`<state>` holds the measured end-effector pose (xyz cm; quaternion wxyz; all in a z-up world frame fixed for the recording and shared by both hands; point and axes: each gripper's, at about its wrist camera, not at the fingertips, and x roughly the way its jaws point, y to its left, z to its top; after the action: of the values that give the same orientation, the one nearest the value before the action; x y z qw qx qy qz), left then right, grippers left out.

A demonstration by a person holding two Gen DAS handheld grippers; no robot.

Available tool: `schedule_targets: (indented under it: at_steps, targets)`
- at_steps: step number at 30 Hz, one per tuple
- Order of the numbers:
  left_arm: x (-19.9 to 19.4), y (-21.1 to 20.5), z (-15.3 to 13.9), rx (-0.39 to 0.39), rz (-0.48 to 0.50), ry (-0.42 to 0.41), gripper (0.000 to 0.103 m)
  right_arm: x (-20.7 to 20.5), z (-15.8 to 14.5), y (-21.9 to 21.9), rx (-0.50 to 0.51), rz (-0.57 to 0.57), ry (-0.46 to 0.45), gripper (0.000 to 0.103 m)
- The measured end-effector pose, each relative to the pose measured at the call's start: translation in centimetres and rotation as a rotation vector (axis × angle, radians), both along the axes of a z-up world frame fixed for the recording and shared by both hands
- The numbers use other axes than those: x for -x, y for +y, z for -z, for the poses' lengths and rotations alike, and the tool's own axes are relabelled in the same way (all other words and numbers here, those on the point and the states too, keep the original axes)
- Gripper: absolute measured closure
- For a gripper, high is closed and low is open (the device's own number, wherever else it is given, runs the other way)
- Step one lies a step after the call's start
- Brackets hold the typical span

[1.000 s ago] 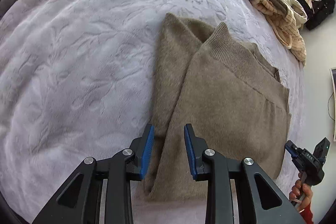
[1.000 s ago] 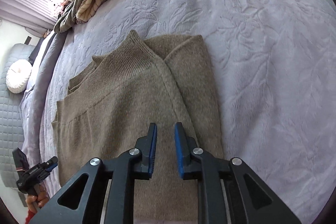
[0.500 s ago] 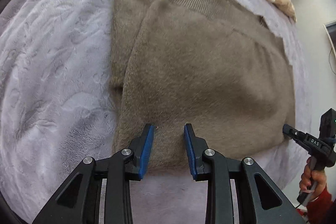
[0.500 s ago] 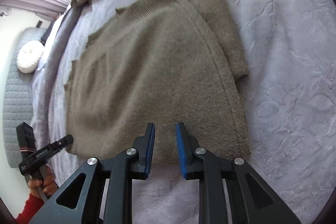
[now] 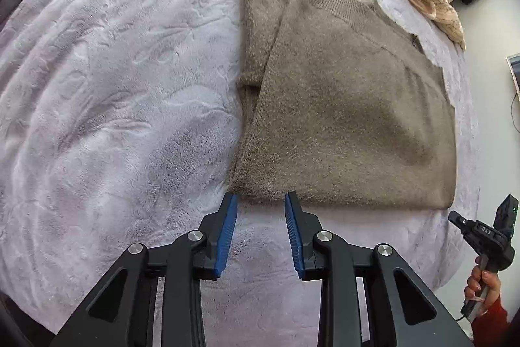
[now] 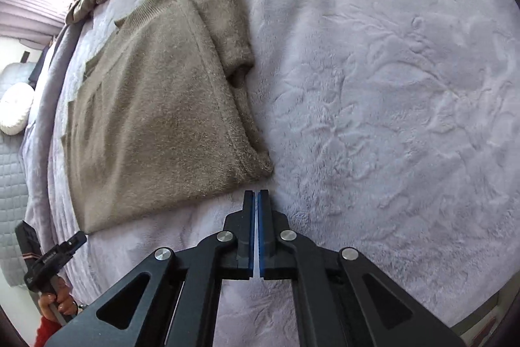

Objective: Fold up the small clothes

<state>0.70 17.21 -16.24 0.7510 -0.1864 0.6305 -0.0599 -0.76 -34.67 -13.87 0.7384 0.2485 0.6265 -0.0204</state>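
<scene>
Both grippers backed off since 0.5 s ago, now short of near hem of brown sweater [image 5: 351,106], lying folded, sleeve tucked under, on grey bed blanket [image 5: 113,86]. Left gripper [image 5: 260,210] jaws apart, empty. Right gripper [image 6: 256,204] jaws narrowed to a slit, empty. Fold likely finished; garment released.

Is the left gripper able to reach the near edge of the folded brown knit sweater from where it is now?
Probably yes. The left gripper is open, right at the folded brown knit sweater, whose near hem lies flat on the lilac blanket with nothing between.
</scene>
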Motion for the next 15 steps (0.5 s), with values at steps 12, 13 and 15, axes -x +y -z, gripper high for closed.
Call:
schedule_targets:
  at_steps: [12,13,15]
  targets:
    - [-2.3,0.8,3.5,-0.041,-0.058,0.069,0.072,-3.5,2.9,3.4,0.181,-0.14,0.078,0.103]
    - [-2.1,1.3,3.5,-0.019,-0.072,0.06,0.072,-3.5,3.2,3.2,0.174,-0.131,0.072,0.103]
    - [-1.9,1.6,3.1,-0.026,-0.062,0.054,0.072,-3.6,3.2,3.1,0.18,-0.134,0.072,0.103]
